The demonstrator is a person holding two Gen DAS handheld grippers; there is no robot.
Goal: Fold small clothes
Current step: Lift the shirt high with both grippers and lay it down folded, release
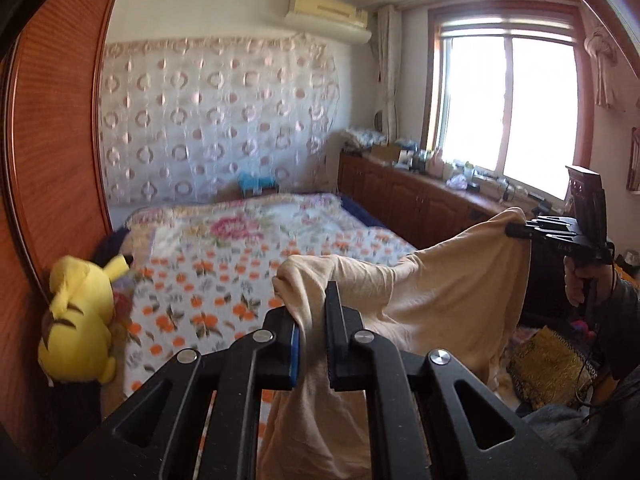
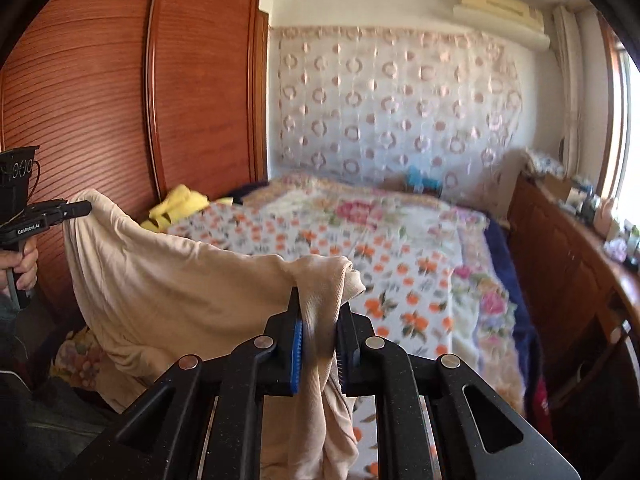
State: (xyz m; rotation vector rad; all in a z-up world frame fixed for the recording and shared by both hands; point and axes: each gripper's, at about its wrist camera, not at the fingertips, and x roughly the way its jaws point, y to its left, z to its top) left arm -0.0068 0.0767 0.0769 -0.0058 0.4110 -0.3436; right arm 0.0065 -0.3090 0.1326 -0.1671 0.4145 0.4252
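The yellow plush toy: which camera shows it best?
The left wrist view: the plush toy shows whole, beside the wardrobe. The right wrist view shows only a blurred yellow part behind the cloth.

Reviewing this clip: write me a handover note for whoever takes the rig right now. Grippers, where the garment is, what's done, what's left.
Left gripper: shut on one bunched end of the beige garment.
Right gripper: shut on the other end of it.
Garment: held up in the air between the two grippers, sagging in the middle, above the near end of the bed; the rest hangs below the jaws. What kind of garment it is cannot be told.
Done: picked up by both ends.
Left: no fold shows yet. Probably spread it flat on the floral bedspread, then fold.
Nearby: a yellow plush toy at the bed's edge by the wardrobe.
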